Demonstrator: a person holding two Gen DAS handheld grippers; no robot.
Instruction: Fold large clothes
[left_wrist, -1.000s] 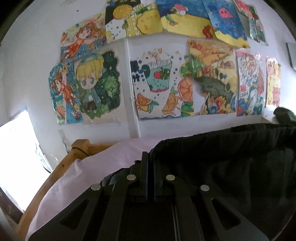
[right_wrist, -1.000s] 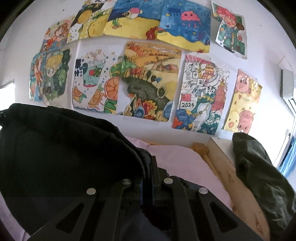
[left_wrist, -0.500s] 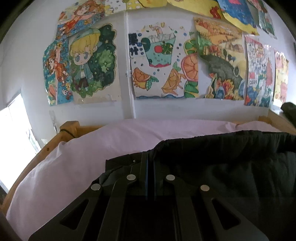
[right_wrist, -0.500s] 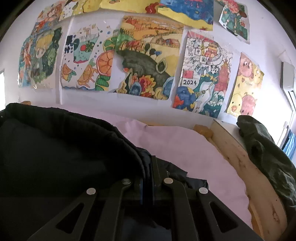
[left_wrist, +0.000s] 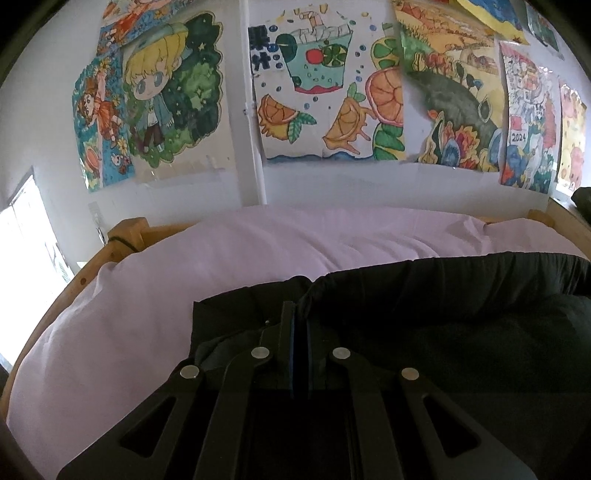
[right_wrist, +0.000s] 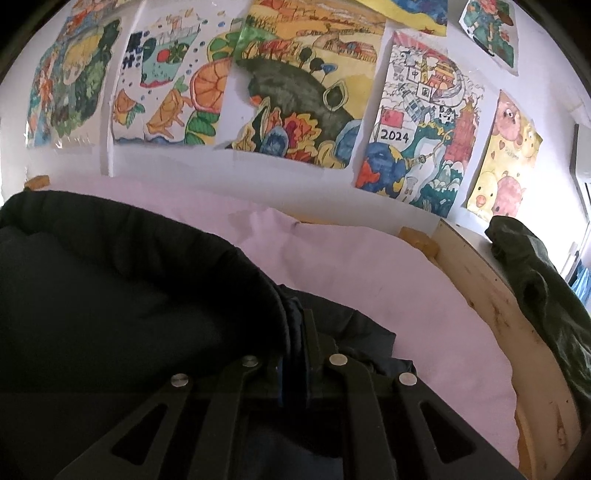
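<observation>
1. While my left gripper (left_wrist: 297, 314) is clamped tight on one edge of the black garment (left_wrist: 461, 306), my right gripper (right_wrist: 295, 317) pinches the other edge.
2. The garment's stretched between them, low over the pink sheet (left_wrist: 155, 295) on the bed.
3. Drawings (right_wrist: 306, 85) cover the wall.

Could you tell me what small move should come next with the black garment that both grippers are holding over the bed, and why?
Probably lower it the rest of the way and lay the held edge flat. The left gripper and right gripper are both shut on the black garment, whose edge sags between them just above the pink sheet.
</observation>
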